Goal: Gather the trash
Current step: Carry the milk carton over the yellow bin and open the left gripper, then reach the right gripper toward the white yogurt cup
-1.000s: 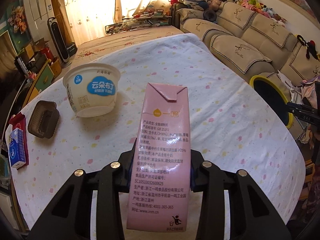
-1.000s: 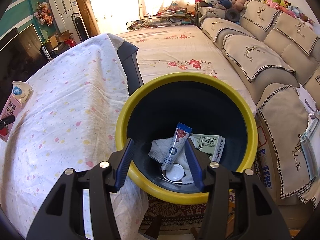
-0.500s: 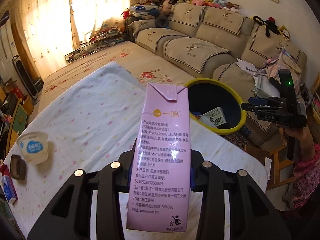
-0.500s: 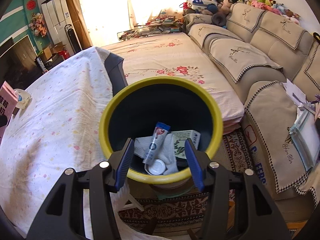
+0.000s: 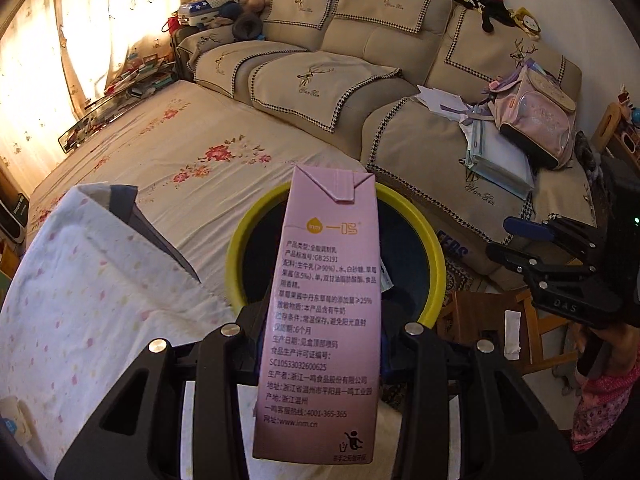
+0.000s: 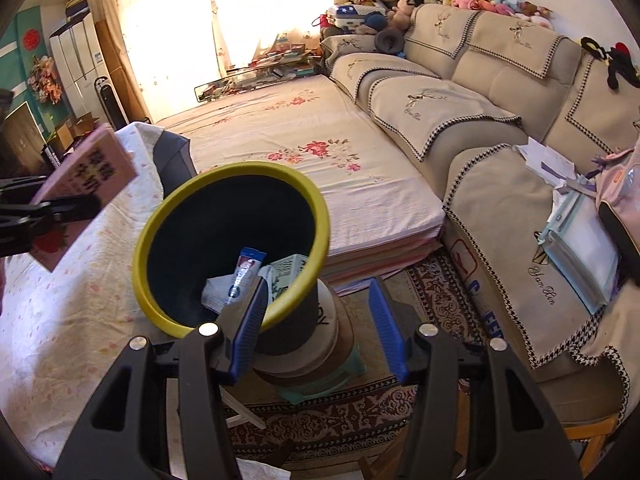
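Note:
My left gripper (image 5: 320,320) is shut on a tall pink milk carton (image 5: 320,300), which stands upright between the fingers and hides most of the bin behind it. That bin (image 5: 434,256) is dark with a yellow rim. In the right wrist view the bin (image 6: 160,216) holds a toothpaste tube (image 6: 246,268), a green-white box (image 6: 286,276) and white tissue (image 6: 216,292). The pink carton (image 6: 80,184) hangs left of the rim, over the table edge. My right gripper (image 6: 318,320) is open and empty, in front of the bin to its right.
The bin stands on stacked stools (image 6: 320,360) beside the table with its dotted white cloth (image 5: 80,300). Behind are a floral mattress (image 5: 180,152) and a beige sofa (image 5: 360,80) with a pink backpack (image 5: 536,116). A patterned rug (image 6: 360,412) covers the floor.
My left gripper has swung with the carton from over the table and its white cup to the bin. The right gripper has drawn back to the right, so the bin sits further left in its view.

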Demonstrator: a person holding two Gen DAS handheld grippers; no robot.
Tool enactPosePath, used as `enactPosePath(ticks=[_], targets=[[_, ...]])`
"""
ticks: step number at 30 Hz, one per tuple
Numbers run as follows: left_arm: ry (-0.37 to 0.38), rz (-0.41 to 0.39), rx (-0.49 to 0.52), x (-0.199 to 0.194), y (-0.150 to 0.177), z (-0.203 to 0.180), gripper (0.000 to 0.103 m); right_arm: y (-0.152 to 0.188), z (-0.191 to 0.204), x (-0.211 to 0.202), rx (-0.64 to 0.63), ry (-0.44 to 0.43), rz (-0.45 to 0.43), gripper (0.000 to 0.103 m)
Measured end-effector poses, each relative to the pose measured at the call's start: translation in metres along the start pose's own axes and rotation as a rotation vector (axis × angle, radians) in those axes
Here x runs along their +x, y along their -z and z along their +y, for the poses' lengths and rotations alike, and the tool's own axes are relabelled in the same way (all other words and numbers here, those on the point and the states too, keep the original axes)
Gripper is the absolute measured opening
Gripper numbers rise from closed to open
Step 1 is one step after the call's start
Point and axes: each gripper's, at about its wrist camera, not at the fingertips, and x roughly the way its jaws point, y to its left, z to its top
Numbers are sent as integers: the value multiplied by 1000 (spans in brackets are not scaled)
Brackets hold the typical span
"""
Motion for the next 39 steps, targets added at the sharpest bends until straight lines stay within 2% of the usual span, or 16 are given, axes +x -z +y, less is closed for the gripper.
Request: enactPosePath(ticks=[4, 10, 12, 15, 20, 25, 28, 33, 39], targets=[[4, 35, 0, 38, -19, -9, 39, 3, -10, 2, 13, 2, 5, 50], [-19, 42, -18, 71, -29, -11, 42, 4, -13, 6, 21, 6, 13, 51], [-45, 20, -28, 73, -32, -10, 71, 4, -11, 7, 20, 3, 14, 51], [-51, -13, -44, 61, -28, -7, 77, 5, -8, 7, 13, -2, 15, 52], [-61, -115, -64, 5, -4, 1, 91, 5, 2, 7, -6, -14, 16, 52], [-107, -236, -120, -74, 48, 17, 98, 3, 20, 7, -41, -31, 18, 53], [-174, -290, -181, -117, 90, 32, 98, 2, 37, 7, -73, -44, 18, 53], [-365, -303, -328, -172, 173, 64, 98, -2, 69, 5, -137, -68, 15, 54], [-534, -319, -548, -220, 270, 115, 98, -7, 118, 1, -237, -106, 14, 56]])
